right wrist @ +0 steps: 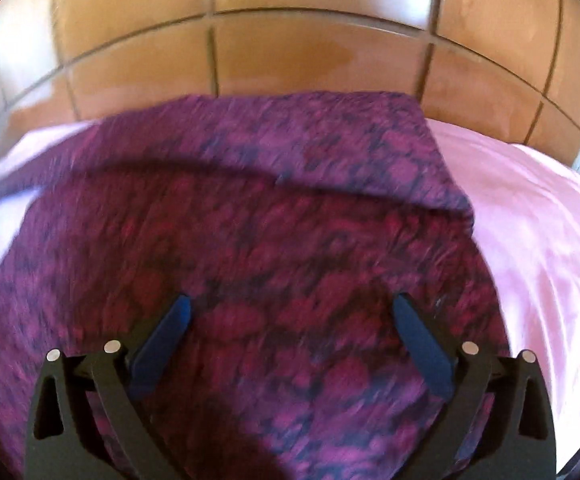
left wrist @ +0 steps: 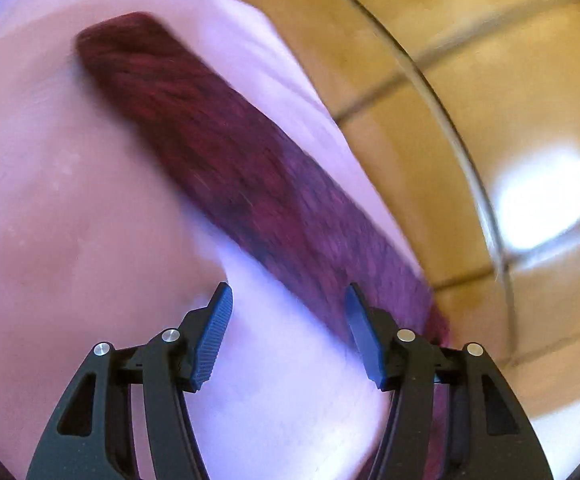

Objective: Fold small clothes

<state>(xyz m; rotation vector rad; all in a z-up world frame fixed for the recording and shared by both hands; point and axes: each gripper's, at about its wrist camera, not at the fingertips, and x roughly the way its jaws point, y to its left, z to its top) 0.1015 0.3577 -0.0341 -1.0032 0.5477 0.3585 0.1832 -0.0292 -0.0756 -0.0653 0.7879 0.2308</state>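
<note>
Broadly, the biggest thing in view is the pink sheet [right wrist: 530, 208] covering the surface, with a tiled floor [right wrist: 310, 60] beyond its far edge. Whether that surface is a bed or a worktop I cannot tell. On the sheet lies the maroon patterned garment [right wrist: 249, 240]; in the right wrist view one layer is already turned over along its far side, with a fold edge running across it. In the left wrist view the garment appears as a long dark red band [left wrist: 217, 152] slanting across the sheet, close to the edge where the floor begins.

The first risk comes from that position: the garment lies near the drop, so a careless drag could pull part of it over the side and undo the fold.

The second risk is the slippery-looking sheet. A pinch taken too deep could catch sheet and garment together and lift both.

Both views are blurred, so aim is uncertain. The right hand-held gripper [right wrist: 290, 320] stands spread wide above the cloth, pinching nothing. The left hand-held gripper [left wrist: 290, 312] is also spread, empty, over bare sheet beside the garment; closing there would catch sheet alone.
</note>
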